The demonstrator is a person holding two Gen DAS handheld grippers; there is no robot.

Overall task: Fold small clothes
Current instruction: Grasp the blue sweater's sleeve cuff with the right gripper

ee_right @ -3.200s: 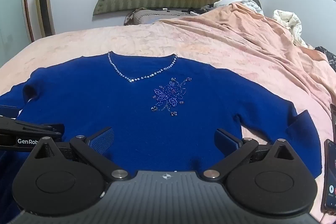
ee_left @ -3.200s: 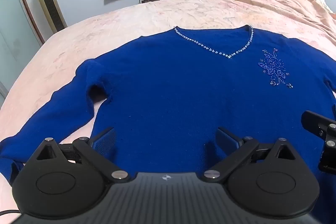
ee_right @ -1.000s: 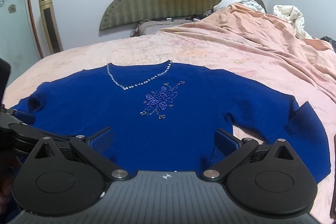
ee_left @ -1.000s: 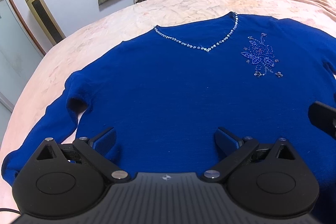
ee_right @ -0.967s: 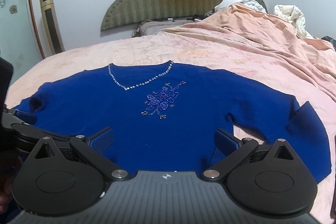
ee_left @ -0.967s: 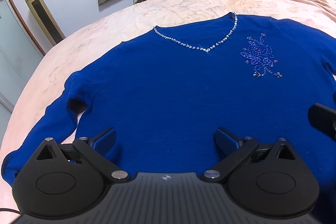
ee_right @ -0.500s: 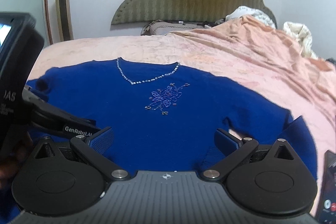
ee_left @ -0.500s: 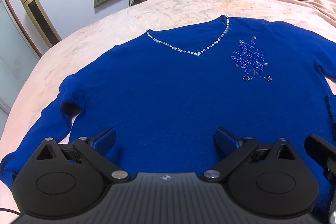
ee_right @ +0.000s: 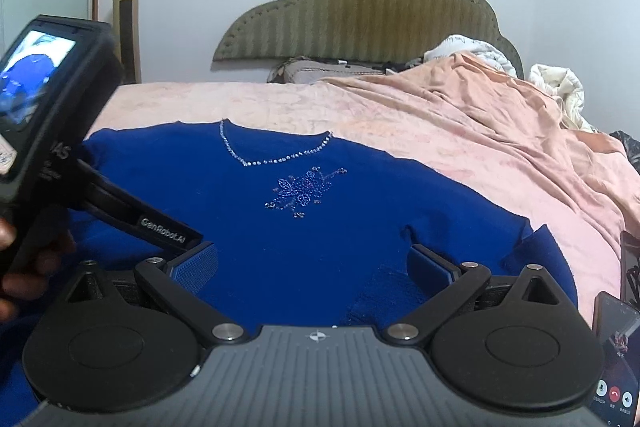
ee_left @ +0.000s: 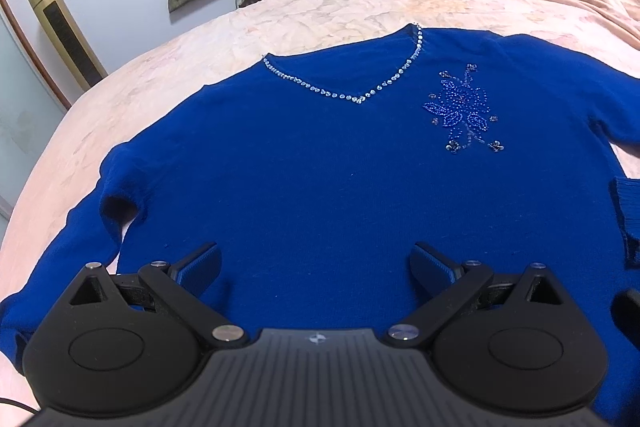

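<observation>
Sweater (ee_left: 320, 179) is laid flat, unfolded; both grippers, left (ee_left: 316, 263) & right (ee_right: 312, 263), are held open w/ nothing gripped; sleeve grab is needed next.

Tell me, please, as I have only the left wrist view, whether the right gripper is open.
Observer: Yes, the right gripper is open and empty, with the lower part of the sweater between its fingers.
Operator: Is anything else near it?
Observer: A phone shows at the far right, with a call display lit on its screen.
Operator: And how does the sleeve on that side lie?
Observer: That sleeve runs down from the shoulder, and its cuff is doubled back beside the body.
</observation>
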